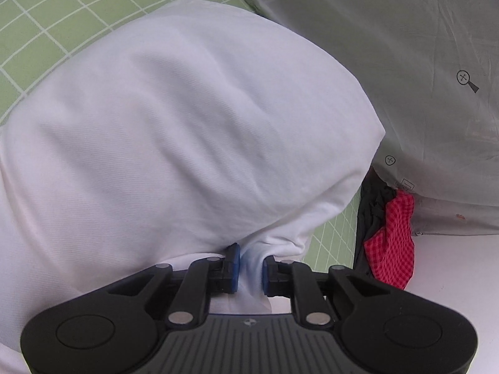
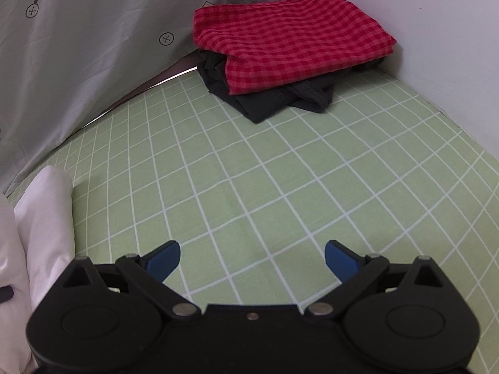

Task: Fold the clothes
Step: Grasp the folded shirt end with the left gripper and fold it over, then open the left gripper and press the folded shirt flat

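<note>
Your left gripper jaws pinch the white garment, which stretches toward upper left; your right gripper jaws are spread.

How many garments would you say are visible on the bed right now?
3: a white garment pinched in the left gripper, a red checked one folded atop a dark one by the wall. Others may be hidden.

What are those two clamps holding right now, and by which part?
The left hand-held gripper pinches a bunched fold at the edge of the white garment. The right hand-held gripper is open and holds nothing.
</note>
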`<state>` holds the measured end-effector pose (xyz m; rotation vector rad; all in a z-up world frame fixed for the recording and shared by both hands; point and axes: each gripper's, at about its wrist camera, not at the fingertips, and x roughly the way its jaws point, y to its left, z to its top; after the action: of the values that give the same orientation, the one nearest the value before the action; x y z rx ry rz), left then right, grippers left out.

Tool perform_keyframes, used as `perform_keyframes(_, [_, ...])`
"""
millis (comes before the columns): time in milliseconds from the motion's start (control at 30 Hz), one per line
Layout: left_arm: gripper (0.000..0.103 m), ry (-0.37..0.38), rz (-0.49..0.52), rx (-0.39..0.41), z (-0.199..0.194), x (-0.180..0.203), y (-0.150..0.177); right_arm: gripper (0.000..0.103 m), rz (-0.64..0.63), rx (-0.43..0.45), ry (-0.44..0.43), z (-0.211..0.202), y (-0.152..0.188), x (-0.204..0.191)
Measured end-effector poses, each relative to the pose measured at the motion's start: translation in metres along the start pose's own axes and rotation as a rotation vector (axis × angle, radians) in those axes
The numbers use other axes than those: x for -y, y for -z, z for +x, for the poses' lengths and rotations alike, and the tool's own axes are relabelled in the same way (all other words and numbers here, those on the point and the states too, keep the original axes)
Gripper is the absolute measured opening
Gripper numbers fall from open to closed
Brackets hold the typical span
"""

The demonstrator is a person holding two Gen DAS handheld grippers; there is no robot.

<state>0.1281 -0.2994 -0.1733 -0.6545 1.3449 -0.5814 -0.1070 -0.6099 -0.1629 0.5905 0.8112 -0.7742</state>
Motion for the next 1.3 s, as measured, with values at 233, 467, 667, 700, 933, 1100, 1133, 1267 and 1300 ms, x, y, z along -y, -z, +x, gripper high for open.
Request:
perform_keyframes(233, [0.018, 0.020, -0.046, -0.006, -0.003, 0.004, -0.001, 0.100, -0.025, -0.016, -0.014, -0.009, 0.015, -0.012])
perform_keyframes(467, [0.073, 0.199, 0.023, 0.039, -0.035, 0.027, 0.015, 0.100, -0.070, 0.023, -0.013, -0.037, 0.025, -0.020])
perform_keyframes(667, [0.074, 0.050, 0.170, 0.183, -0.084, 0.036, 0.013, 0.100, -0.081, 0.027, -0.013, -0.055, 0.039, -0.030])
perform_keyframes(700, [0.074, -0.002, 0.200, 0.214, -0.092, 0.034, 0.012, 0.100, -0.084, 0.028, -0.016, -0.057, 0.041, -0.033])
perform_keyframes(933, [0.078, -0.312, 0.288, 0.295, -0.139, -0.013, -0.001, 0.100, -0.143, 0.026, -0.088, -0.062, 0.044, -0.090])
perform_keyframes(1100, [0.078, -0.415, 0.258, 0.254, -0.144, -0.045, -0.010, 0.100, -0.206, 0.026, -0.143, -0.060, 0.037, -0.147])
perform_keyframes(1133, [0.078, -0.425, 0.260, 0.238, -0.142, -0.048, -0.010, 0.100, -0.215, 0.021, -0.159, -0.060, 0.035, -0.159])
perform_keyframes(1267, [0.080, -0.412, 0.251, 0.191, -0.135, -0.061, -0.010, 0.100, -0.232, -0.032, -0.273, -0.043, 0.035, -0.193])
perform_keyframes(1300, [0.081, -0.407, 0.246, 0.184, -0.133, -0.063, -0.010, 0.100, -0.236, -0.046, -0.302, -0.038, 0.036, -0.201])
